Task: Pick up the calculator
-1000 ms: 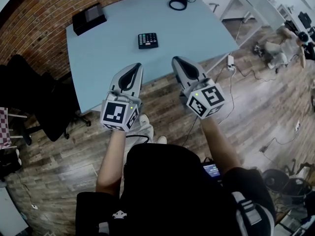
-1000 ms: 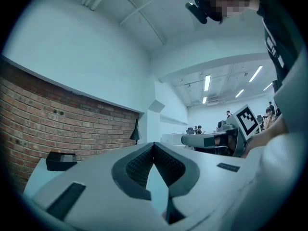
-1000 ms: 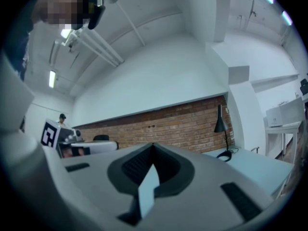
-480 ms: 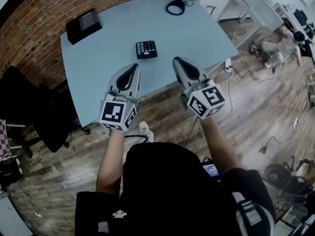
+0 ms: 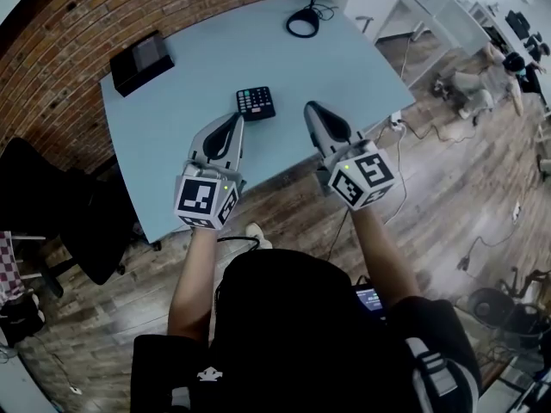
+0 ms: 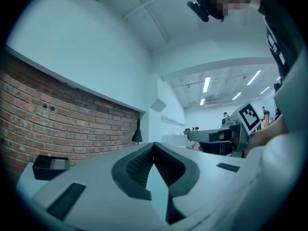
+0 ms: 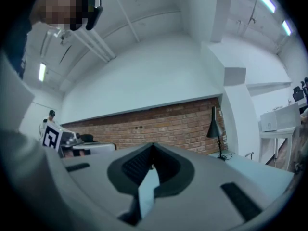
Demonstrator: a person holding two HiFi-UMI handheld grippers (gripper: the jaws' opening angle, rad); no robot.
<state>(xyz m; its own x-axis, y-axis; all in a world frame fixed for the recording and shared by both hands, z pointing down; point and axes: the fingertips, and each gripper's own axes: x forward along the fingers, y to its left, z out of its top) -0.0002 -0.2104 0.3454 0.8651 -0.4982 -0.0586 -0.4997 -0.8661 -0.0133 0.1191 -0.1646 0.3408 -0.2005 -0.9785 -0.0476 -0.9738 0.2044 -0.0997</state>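
The calculator point(image 5: 256, 103), black with coloured keys, lies flat on the light blue table point(image 5: 181, 136) in the head view. My left gripper point(image 5: 234, 119) hovers just left of and nearer than it, over the table, jaws shut and empty. Held to the calculator's right, my right gripper point(image 5: 311, 107) is also shut with nothing in it. In the left gripper view the left gripper point(image 6: 154, 144) has its tips meeting; the right gripper point(image 7: 153, 147) looks the same in its own view. The calculator is hidden in both gripper views.
A black box point(image 5: 141, 62) sits at the table's far left corner, also seen as the black box point(image 6: 50, 165). A black desk lamp point(image 5: 302, 26) with a cable stands at the far edge. A brick wall point(image 5: 77, 24) lies behind. A black chair point(image 5: 60, 222) stands left of the table.
The person has stepped toward the table. Both grippers now reach over its near edge, and the calculator lies much closer to their tips. Both stay shut.
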